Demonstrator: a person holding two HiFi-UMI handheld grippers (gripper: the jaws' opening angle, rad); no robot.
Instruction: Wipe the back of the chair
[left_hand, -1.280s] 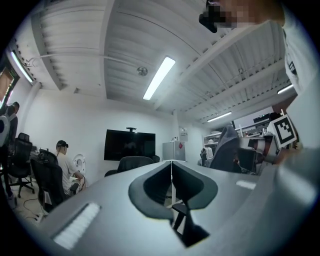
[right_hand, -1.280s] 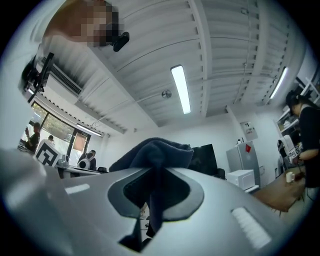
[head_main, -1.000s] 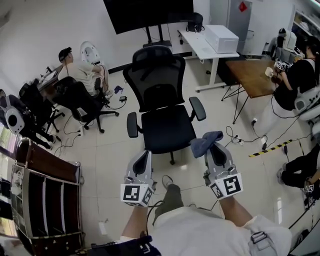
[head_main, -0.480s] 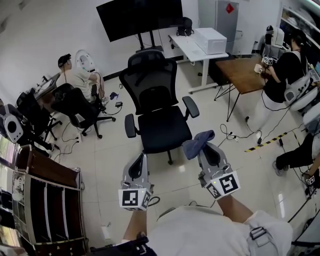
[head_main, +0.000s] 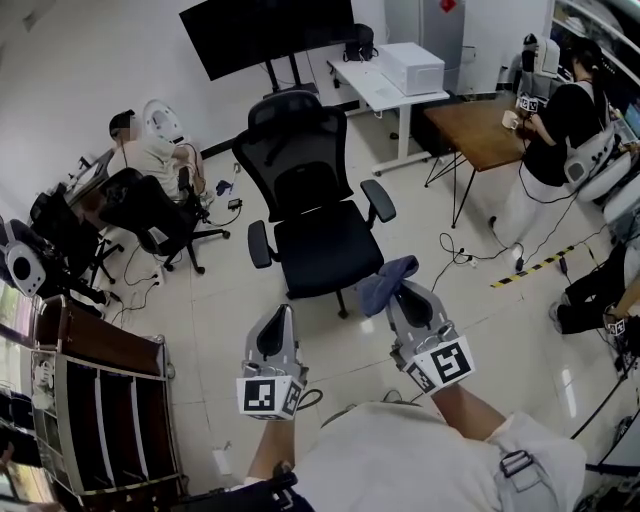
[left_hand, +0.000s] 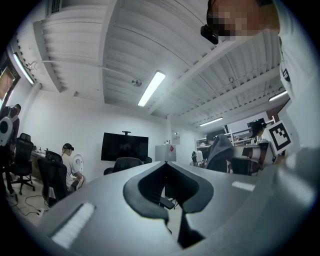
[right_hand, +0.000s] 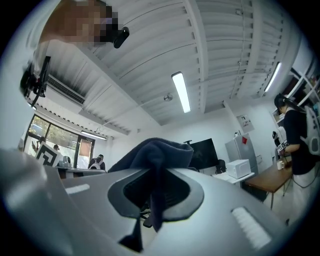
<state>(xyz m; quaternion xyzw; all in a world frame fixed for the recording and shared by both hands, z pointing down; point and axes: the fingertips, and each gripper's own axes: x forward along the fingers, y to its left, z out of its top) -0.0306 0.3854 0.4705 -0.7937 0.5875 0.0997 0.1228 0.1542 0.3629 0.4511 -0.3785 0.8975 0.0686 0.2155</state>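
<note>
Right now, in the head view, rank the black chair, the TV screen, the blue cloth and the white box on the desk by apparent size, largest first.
1. black chair
2. TV screen
3. blue cloth and white box: about alike, and the cloth sits nearer the camera, so unranked.

A black mesh-backed office chair (head_main: 315, 215) is stood upright on the tiled floor (head_main: 200, 330), its seat faced toward the wearer. A dark blue cloth (head_main: 383, 284) is clamped in the right hand-held gripper (head_main: 402, 293).
</note>
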